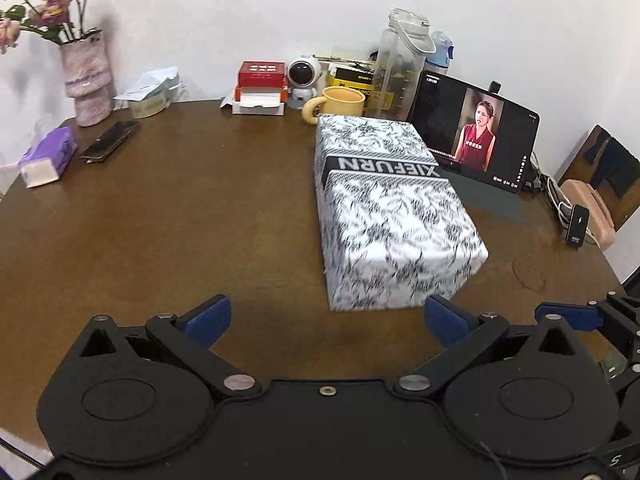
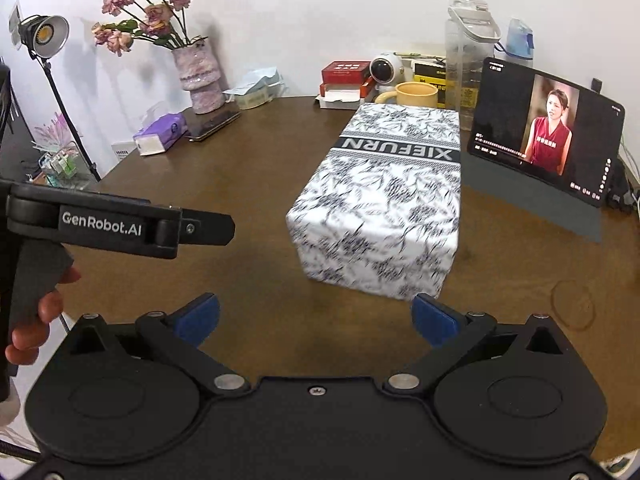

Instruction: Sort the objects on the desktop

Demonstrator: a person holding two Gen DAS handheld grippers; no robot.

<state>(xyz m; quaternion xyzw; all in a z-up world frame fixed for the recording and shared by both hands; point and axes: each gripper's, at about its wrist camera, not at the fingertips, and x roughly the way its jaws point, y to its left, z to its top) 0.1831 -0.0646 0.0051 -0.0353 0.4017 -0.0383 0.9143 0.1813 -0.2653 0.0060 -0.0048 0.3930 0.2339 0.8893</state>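
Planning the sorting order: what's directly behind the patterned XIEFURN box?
A yellow mug stands just behind the box, with a clear bottle beside it. The mug's base is hidden by the box.

A lived-in home desk against a white wall. Brown wooden table [image 2: 240,184]. Far left of the gripper: vase of dried roses [image 2: 198,76], tissue pack [image 2: 160,134], phone [image 2: 212,124]. Ahead: yellow mug [image 2: 414,96], water bottle [image 2: 466,60]. Right: propped tablet [image 2: 548,132] playing a drama. A studio lamp [image 2: 42,36] stands beyond the table's left edge.
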